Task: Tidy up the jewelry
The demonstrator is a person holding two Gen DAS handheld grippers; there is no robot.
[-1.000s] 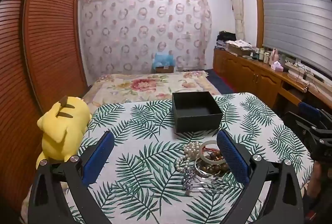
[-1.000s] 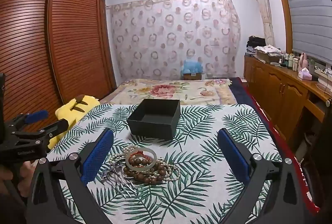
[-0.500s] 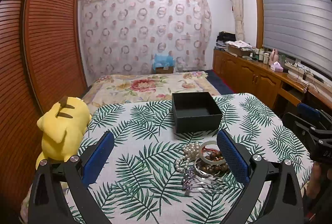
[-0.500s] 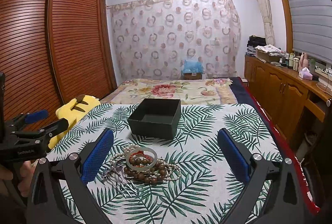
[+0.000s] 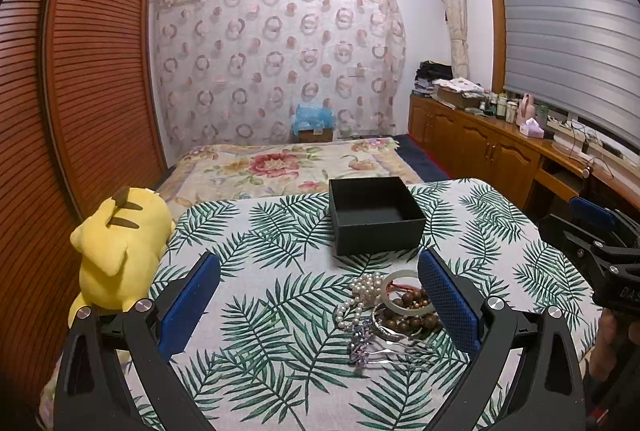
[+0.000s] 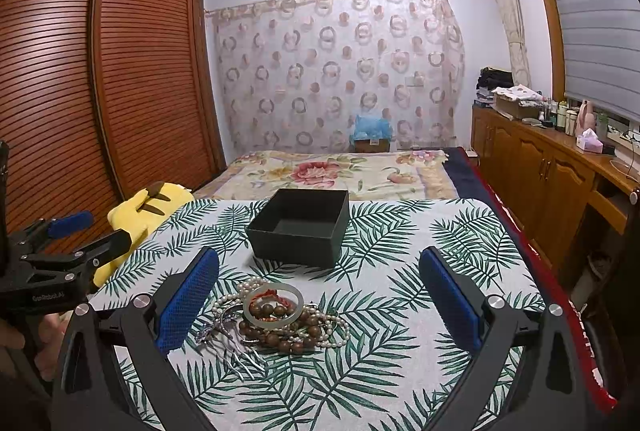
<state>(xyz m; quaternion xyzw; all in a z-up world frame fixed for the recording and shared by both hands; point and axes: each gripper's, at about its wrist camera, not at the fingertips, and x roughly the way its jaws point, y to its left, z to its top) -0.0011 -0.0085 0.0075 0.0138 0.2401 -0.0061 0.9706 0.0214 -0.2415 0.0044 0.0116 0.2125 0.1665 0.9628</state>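
A pile of jewelry (image 5: 390, 311) lies on the leaf-print table: a pale bangle (image 6: 273, 305), brown wooden beads (image 6: 276, 337), pearl strands (image 5: 362, 291) and a silver hair comb (image 5: 384, 351). Behind it stands an open, empty black box (image 5: 376, 215), also in the right wrist view (image 6: 300, 227). My left gripper (image 5: 318, 295) is open and empty, the pile by its right finger. My right gripper (image 6: 318, 295) is open and empty, the pile by its left finger.
A yellow plush toy (image 5: 116, 243) sits at the table's left edge. A bed with a floral cover (image 5: 288, 163) lies beyond the table. Wooden cabinets (image 5: 480, 147) line the right wall, a slatted wardrobe (image 6: 100, 91) the left.
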